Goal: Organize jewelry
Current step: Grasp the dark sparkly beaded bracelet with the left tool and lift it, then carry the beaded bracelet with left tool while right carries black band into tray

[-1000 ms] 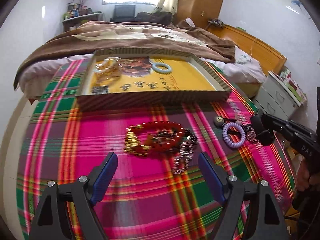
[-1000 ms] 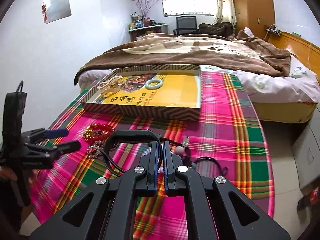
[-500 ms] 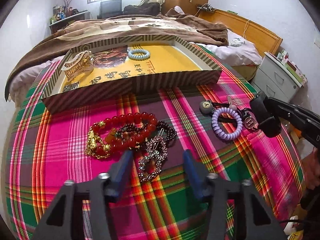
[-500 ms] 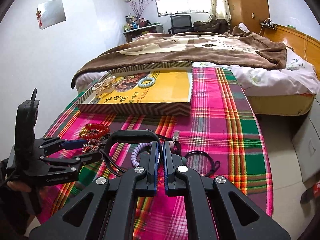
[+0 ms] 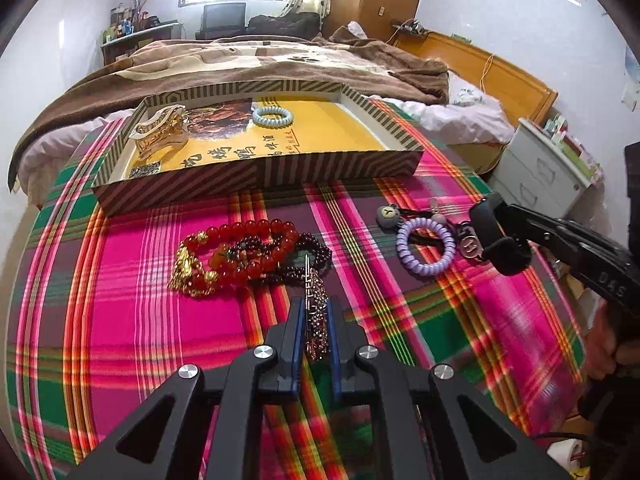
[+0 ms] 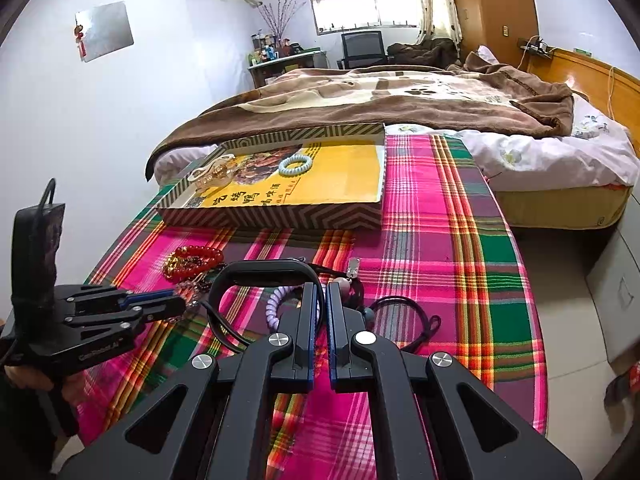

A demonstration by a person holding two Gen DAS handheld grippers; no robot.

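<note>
My left gripper [image 5: 314, 312] is shut on a sparkly beaded bracelet [image 5: 315, 300] on the plaid tablecloth. Just beyond it lie a red bead bracelet with gold charms [image 5: 236, 256] and a dark bead bracelet [image 5: 316, 250]. A purple coil hair tie [image 5: 425, 250] with a bear charm [image 5: 387, 216] lies to the right. My right gripper [image 6: 323, 296] is shut and empty; it shows in the left wrist view [image 5: 500, 240] beside the purple coil. The striped box [image 5: 256, 178] holds a gold hair claw [image 5: 162, 136] and a light blue coil tie [image 5: 272, 115].
A black headband [image 6: 264, 272] and a black cord [image 6: 404, 320] lie near my right gripper. A bed with a brown blanket [image 6: 400, 92] stands behind the table. A white drawer unit [image 5: 544, 172] stands at the right.
My left gripper has moved forward and down and closed on the sparkly bracelet. My right gripper stays shut near the purple coil.
</note>
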